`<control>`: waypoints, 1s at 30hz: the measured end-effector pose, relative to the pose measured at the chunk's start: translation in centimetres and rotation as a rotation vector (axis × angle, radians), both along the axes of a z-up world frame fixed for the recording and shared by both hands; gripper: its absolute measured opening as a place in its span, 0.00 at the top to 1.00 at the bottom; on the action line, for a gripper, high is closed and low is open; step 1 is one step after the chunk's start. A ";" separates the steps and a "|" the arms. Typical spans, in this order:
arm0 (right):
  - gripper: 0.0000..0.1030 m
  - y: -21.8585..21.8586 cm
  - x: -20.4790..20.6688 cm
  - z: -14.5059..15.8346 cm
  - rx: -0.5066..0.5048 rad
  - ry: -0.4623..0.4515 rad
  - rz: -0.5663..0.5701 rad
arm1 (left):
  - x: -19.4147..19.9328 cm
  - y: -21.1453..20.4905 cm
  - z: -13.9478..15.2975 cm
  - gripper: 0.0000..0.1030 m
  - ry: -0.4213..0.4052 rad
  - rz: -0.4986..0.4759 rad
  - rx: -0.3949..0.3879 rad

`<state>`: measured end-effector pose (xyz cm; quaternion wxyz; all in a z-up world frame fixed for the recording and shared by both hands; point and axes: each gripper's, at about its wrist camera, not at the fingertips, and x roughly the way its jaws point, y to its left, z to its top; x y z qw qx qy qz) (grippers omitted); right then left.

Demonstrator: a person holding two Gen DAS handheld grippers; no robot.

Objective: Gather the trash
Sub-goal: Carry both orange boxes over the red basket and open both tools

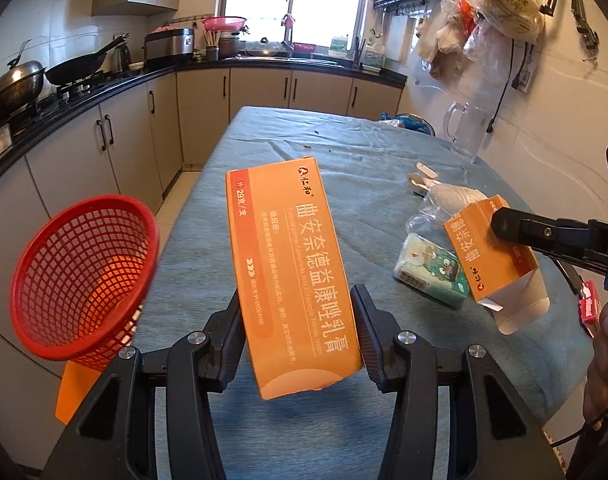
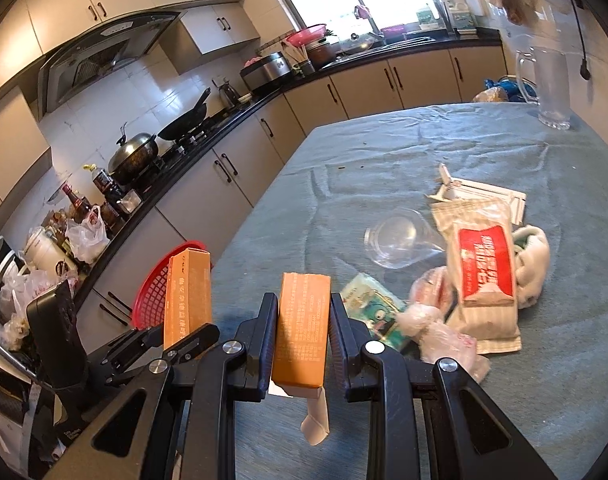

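My left gripper is shut on a long orange medicine box held above the blue-clothed table; the box also shows in the right wrist view. My right gripper is shut on a second orange box with an open flap, seen in the left wrist view above the trash pile. A red mesh basket stands tilted at the table's left edge, to the left of the left gripper.
On the table lie a tissue pack, a clear plastic cup, a red-and-white packet, crumpled plastic and white wrappers. A glass jug stands far right. Kitchen counters run along the left.
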<state>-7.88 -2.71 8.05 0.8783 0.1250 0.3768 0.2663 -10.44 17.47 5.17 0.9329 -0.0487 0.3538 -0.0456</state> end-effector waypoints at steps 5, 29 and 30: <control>0.74 2.3 0.3 0.2 -0.016 0.000 0.031 | -0.4 2.0 0.4 0.53 -0.012 0.031 -0.011; 0.74 16.6 2.9 1.2 -0.071 0.000 0.206 | -1.4 15.1 0.4 0.53 -0.034 0.248 -0.052; 0.74 17.3 3.1 1.2 -0.072 0.002 0.212 | -1.4 15.6 0.3 0.53 -0.032 0.256 -0.055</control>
